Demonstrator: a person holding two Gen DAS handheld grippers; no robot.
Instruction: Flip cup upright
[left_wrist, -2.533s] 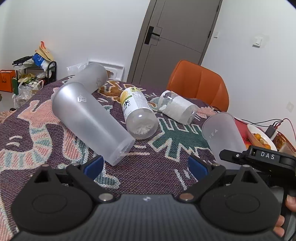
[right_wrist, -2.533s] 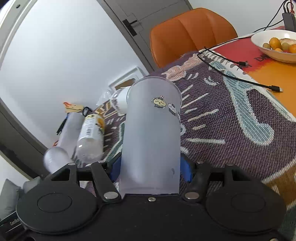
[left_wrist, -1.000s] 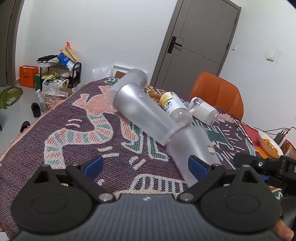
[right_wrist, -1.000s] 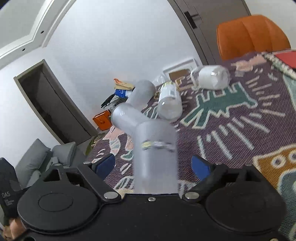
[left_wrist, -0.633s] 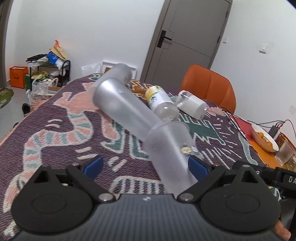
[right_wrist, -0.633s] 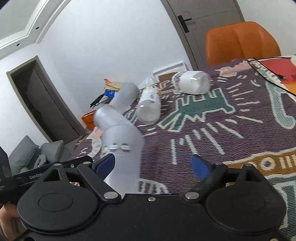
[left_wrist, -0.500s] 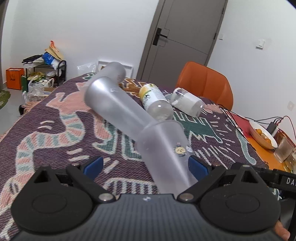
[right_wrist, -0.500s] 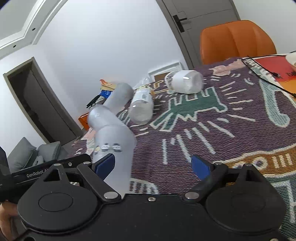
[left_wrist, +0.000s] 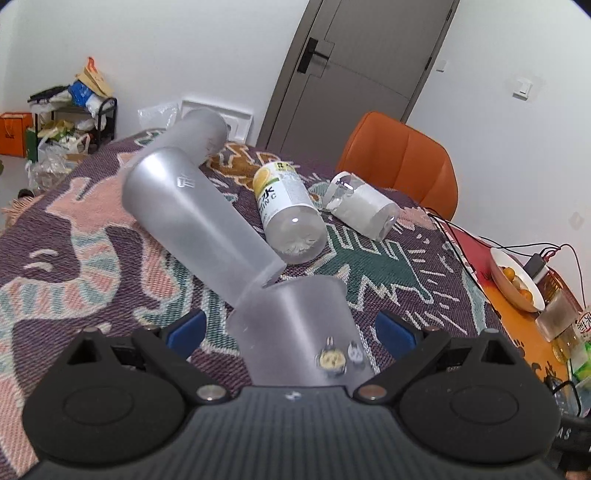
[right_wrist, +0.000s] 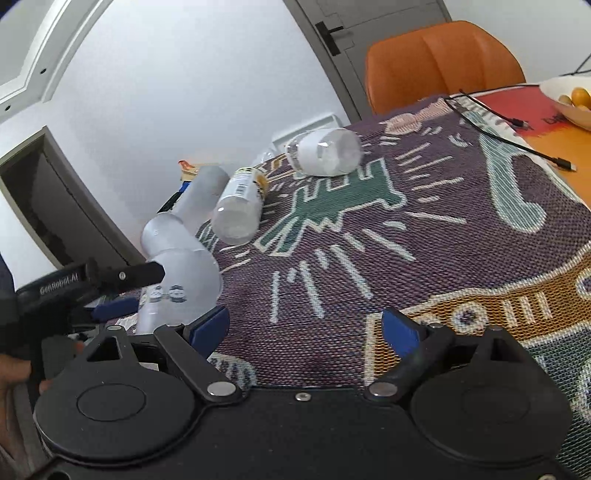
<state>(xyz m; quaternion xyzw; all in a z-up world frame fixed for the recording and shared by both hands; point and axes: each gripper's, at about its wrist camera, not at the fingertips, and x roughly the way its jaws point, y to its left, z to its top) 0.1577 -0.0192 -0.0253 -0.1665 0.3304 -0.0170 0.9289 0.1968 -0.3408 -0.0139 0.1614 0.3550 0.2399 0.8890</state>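
A frosted cup with small stickers (left_wrist: 295, 328) stands upright on the patterned cloth between the fingers of my left gripper (left_wrist: 290, 328), which is open and does not touch it. The same cup shows in the right wrist view (right_wrist: 181, 288), just left of my right gripper (right_wrist: 304, 325), which is open and empty. A second frosted cup (left_wrist: 195, 218) lies on its side just behind the standing one, its rim beside it. A third frosted cup (left_wrist: 203, 129) lies on its side farther back.
A labelled plastic bottle (left_wrist: 288, 210) and a white-wrapped bottle (left_wrist: 362, 206) lie on the cloth. An orange chair (left_wrist: 402, 162) stands at the far edge. A fruit bowl (left_wrist: 517, 280), cables and glasses sit on the right. My left gripper also shows in the right wrist view (right_wrist: 88, 284).
My right gripper let go of the stickered cup, which now stands on the cloth, and drew away to the right. My left gripper moved in so the cup sits between its open fingers.
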